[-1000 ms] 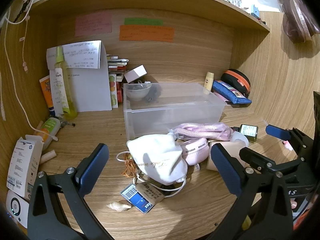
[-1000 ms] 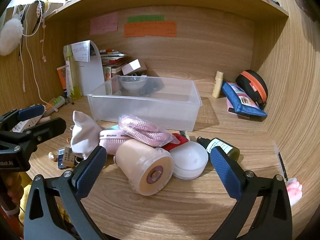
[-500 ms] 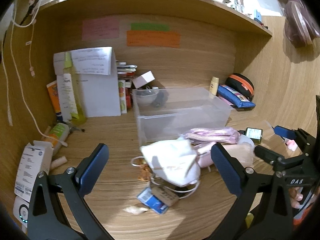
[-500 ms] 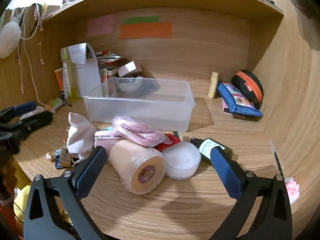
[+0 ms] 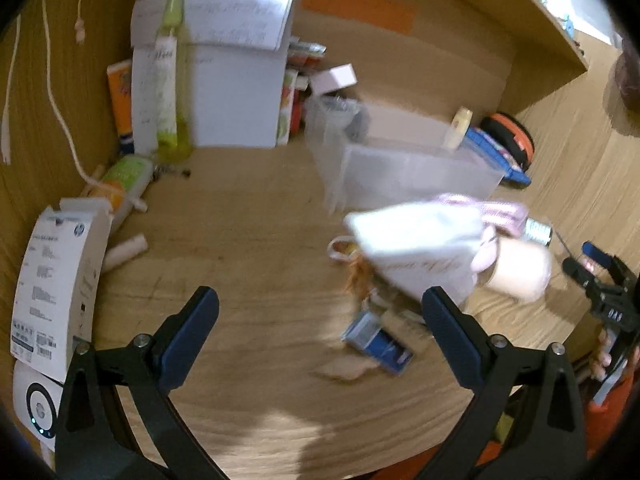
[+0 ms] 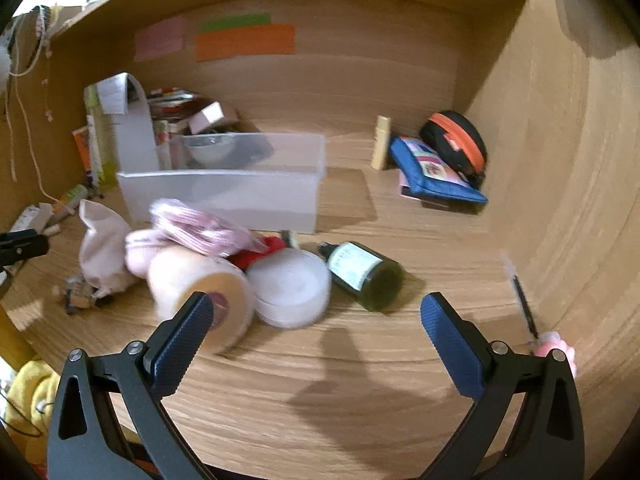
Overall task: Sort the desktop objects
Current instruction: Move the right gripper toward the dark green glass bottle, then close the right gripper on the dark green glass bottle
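A heap of small items lies on the wooden desk in front of a clear plastic bin (image 6: pixel 224 196) (image 5: pixel 404 176): a white cloth pouch (image 5: pixel 420 248) (image 6: pixel 102 248), a pink bundle (image 6: pixel 196 228), a beige cylinder (image 6: pixel 200 292) (image 5: pixel 516 272), a white round jar (image 6: pixel 292 288), a dark green bottle (image 6: pixel 360 272) and a blue card packet (image 5: pixel 376 340). My left gripper (image 5: pixel 320 332) is open and empty above bare desk, left of the heap. My right gripper (image 6: pixel 312 336) is open and empty just in front of the jar and cylinder.
A white paper stand (image 5: pixel 232 72), tubes and books stand at the back left. A white printer with paper (image 5: pixel 52 280) sits at the far left. A blue pouch (image 6: pixel 436 176) and an orange-trimmed black case (image 6: pixel 456 140) lie at the back right. A pen (image 6: pixel 520 300) lies by the right wall.
Both grippers have swung: the left view has shifted left and pulled back from the heap, the right view has turned right. Both stay open. The objects have not moved.
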`<state>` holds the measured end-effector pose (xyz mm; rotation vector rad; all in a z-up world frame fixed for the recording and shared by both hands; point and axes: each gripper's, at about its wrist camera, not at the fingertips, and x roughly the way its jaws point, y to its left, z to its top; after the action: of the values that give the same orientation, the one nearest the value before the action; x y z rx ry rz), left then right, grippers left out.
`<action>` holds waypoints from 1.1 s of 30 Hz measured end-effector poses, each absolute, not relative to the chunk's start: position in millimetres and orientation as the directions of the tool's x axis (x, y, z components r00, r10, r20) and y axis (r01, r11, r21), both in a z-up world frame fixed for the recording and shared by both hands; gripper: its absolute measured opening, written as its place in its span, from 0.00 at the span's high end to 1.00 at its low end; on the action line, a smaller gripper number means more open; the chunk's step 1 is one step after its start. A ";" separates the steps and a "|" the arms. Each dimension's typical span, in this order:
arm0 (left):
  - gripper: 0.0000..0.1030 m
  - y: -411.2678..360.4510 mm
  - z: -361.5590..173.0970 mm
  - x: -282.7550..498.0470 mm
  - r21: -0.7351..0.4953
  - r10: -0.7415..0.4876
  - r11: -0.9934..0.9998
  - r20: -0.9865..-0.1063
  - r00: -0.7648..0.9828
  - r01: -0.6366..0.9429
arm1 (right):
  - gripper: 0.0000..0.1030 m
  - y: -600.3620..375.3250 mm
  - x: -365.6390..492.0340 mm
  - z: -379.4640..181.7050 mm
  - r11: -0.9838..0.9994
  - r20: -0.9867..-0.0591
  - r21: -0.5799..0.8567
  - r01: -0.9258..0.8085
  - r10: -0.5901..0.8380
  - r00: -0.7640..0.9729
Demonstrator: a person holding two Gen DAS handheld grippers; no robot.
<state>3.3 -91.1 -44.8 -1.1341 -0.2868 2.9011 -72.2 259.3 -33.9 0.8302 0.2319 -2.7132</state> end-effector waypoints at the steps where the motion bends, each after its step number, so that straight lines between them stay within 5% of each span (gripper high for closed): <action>1: 0.00 -93.4 -48.0 4.5 -0.171 0.078 -0.984 -0.681 -0.728 0.055 | 0.00 263.0 -73.3 -35.2 -0.947 -0.567 -0.079 0.310 -0.213 -0.796; 8: 0.00 -86.8 -65.5 17.3 -0.123 0.071 -0.992 -0.727 -0.683 0.029 | 0.00 285.1 -99.9 -44.3 -0.960 -0.617 -0.066 0.272 -0.175 -0.767; 12: 0.18 -77.2 -72.3 17.0 -0.103 0.079 -0.995 -0.745 -0.662 -0.002 | 0.00 287.8 -118.8 -49.9 -0.957 -0.660 -0.053 0.286 -0.181 -0.729; 18: 0.21 -71.9 -78.9 12.9 -0.077 0.062 -0.997 -0.750 -0.659 -0.005 | 0.02 287.2 -141.1 -54.7 -0.952 -0.683 -0.072 0.296 -0.169 -0.710; 23: 0.30 -68.2 -78.8 11.6 -0.072 0.065 -0.997 -0.733 -0.677 -0.018 | 0.12 290.2 -156.8 -56.6 -0.940 -0.709 0.027 0.341 -0.258 -0.656; 28: 0.52 -63.4 -76.2 12.3 -0.078 0.097 -0.995 -0.723 -0.685 -0.059 | 0.21 288.7 -168.0 -59.3 -0.927 -0.724 0.100 0.362 -0.318 -0.613; 33: 0.59 -65.9 -76.2 13.5 -0.107 0.128 -0.992 -0.724 -0.678 -0.073 | 0.32 282.9 -168.4 -57.2 -0.925 -0.722 0.076 0.373 -0.309 -0.619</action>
<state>13.5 -65.9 -76.2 -1.2074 -0.1052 2.7786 -168.4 282.9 -57.2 1.1041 0.1144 -2.5263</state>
